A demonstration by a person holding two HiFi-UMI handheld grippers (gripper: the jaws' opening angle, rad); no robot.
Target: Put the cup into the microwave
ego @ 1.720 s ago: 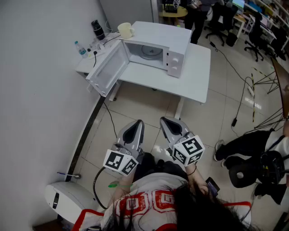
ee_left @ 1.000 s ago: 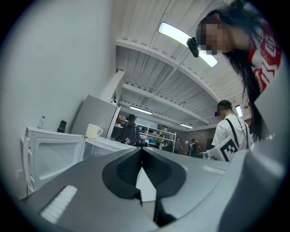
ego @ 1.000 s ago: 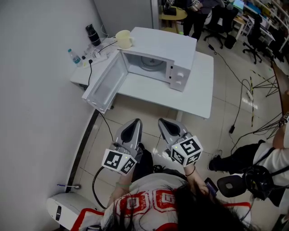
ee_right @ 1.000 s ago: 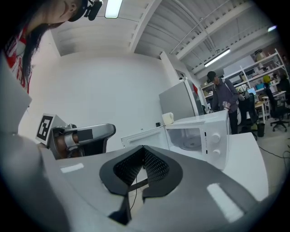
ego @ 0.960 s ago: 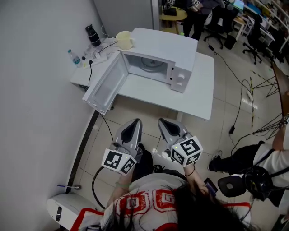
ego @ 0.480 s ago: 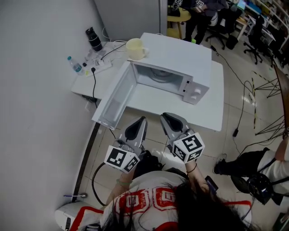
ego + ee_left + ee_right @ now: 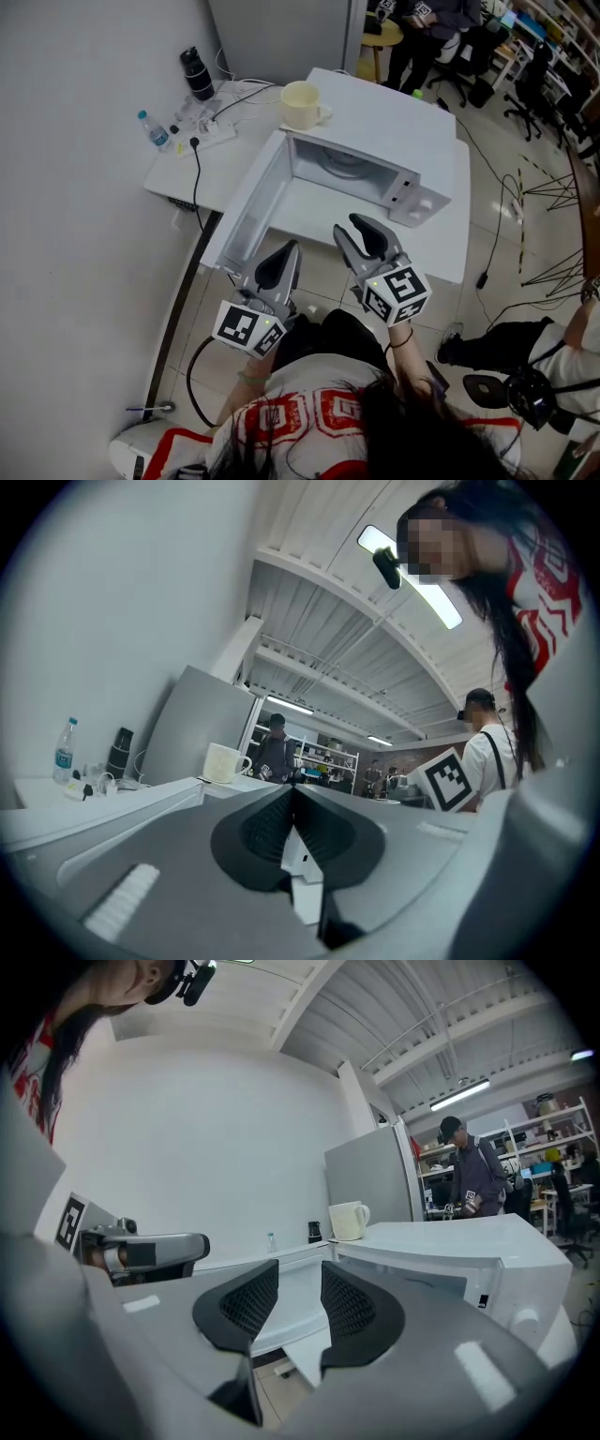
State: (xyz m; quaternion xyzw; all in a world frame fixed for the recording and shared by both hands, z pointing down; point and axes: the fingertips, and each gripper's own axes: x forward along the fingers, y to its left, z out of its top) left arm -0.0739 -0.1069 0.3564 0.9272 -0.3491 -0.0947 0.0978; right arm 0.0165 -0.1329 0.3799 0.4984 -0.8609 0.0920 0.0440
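A white table carries the white box-shaped microwave, its door open, nearer than a second ago. Both hands point level toward it: the left gripper closed and empty, the right gripper empty, its jaws just parting. The cream ceramic cup stands on top of the microwave.

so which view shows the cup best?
Head view: the cup shows whole from above, open rim and handle, standing on top of the microwave. Both gripper views catch it side-on, small, in the background.
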